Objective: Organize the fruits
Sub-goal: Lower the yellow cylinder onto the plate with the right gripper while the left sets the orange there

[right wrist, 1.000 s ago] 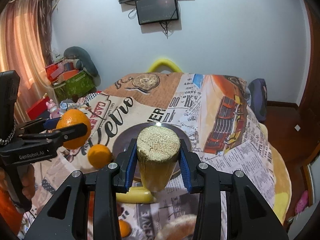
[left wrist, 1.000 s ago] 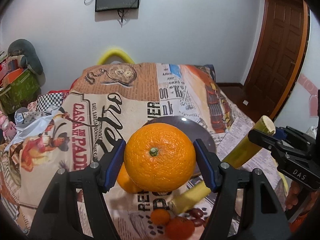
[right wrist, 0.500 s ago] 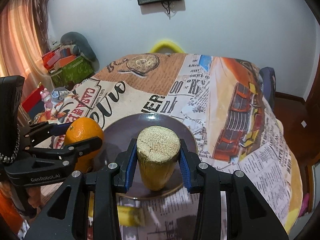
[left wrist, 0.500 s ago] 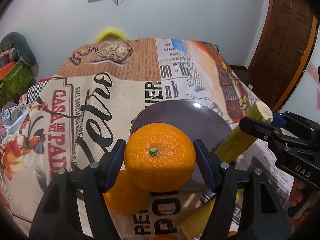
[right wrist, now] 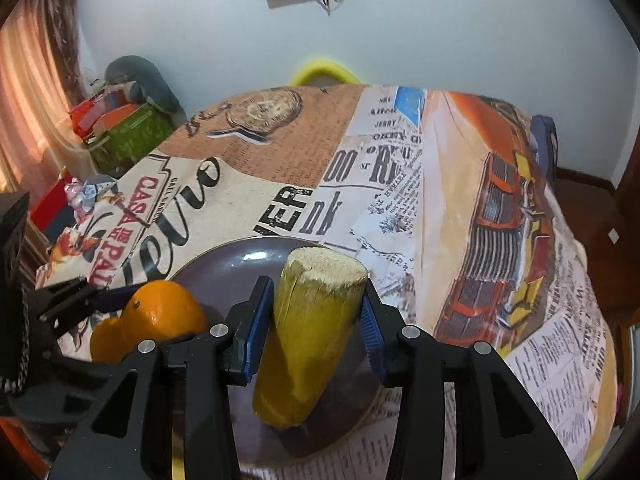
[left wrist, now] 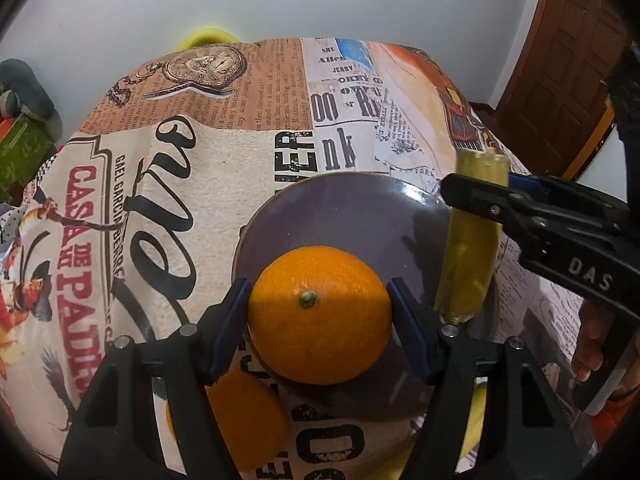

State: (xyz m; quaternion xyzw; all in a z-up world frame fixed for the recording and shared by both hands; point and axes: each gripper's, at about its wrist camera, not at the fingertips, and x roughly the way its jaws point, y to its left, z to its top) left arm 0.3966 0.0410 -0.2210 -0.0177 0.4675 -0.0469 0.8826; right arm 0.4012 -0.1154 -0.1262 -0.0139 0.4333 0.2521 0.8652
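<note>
Holding an orange (left wrist: 319, 314) over the near side of the dark plate (left wrist: 340, 216), the left gripper (left wrist: 319, 322) needs only to lower and release, while the right gripper (right wrist: 310, 322) clamps a yellow stalk (right wrist: 310, 332), perhaps sugarcane, apparently touching that plate.

The second orange (left wrist: 248, 420) is half hidden behind the left gripper (left wrist: 319, 320). The plate (left wrist: 340, 216) near rim is covered by the held orange (left wrist: 319, 316). A yellow fruit (left wrist: 476, 416) at the table's near edge is mostly hidden.
</note>
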